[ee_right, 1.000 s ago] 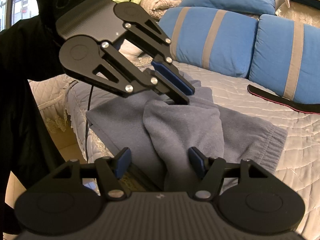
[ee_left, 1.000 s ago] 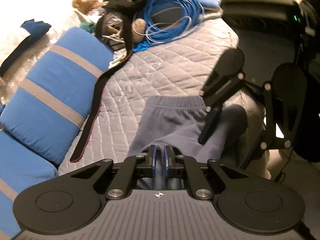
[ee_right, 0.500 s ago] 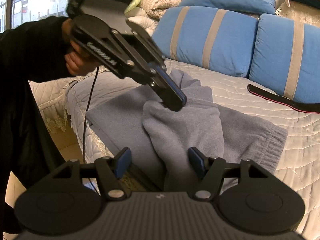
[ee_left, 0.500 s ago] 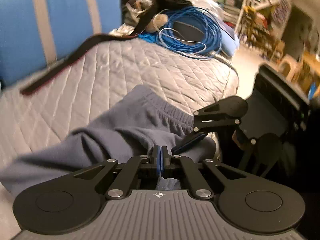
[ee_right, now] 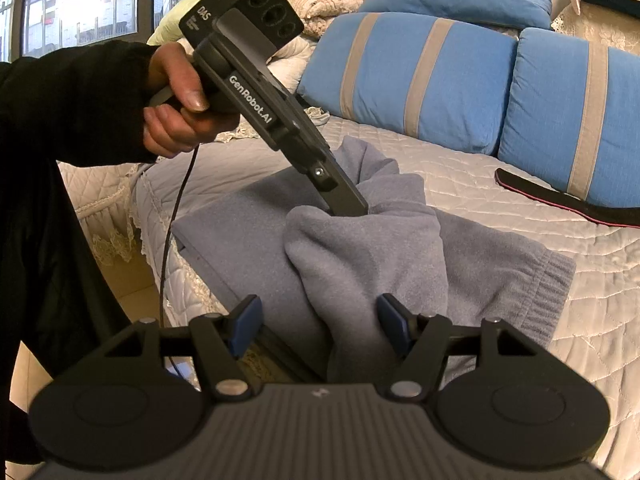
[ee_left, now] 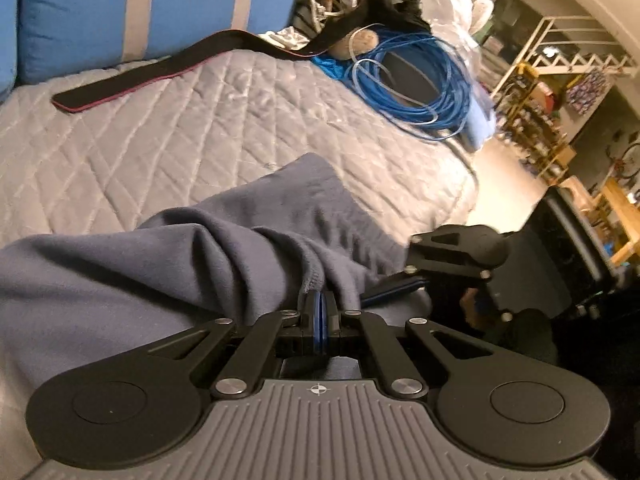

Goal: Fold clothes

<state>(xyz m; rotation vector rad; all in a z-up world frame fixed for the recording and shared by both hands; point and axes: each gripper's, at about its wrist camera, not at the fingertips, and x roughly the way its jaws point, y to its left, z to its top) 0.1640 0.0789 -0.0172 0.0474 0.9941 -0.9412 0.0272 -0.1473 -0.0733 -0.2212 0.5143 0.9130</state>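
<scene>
Grey-blue sweatpants [ee_right: 360,256] lie across the near corner of the quilted bed [ee_right: 500,200], ribbed waistband [ee_right: 548,288] to the right. My left gripper [ee_left: 320,304] is shut on a raised fold of the fabric, which bunches up in front of it. In the right wrist view the left gripper [ee_right: 352,208] stands edge-on and tilted down, held by a hand [ee_right: 176,116]. My right gripper [ee_right: 318,320] is open low over the garment. Cloth runs between its fingers beside the right pad [ee_right: 394,320], with a gap at the left pad. One of its fingers [ee_left: 394,286] shows in the left wrist view.
Blue pillows with grey stripes [ee_right: 420,80] line the far side of the bed. A black strap [ee_right: 560,196] lies in front of them. A coil of blue cable [ee_left: 416,80] and a pile of bags sit at one end. The bed's edge [ee_right: 160,264] drops beside the person's dark sleeve [ee_right: 72,96].
The left gripper closed fully on the fabric, rolled from flat to edge-on and shifted along the bed, gathering the cloth into a ridge. The right gripper stayed still and open.
</scene>
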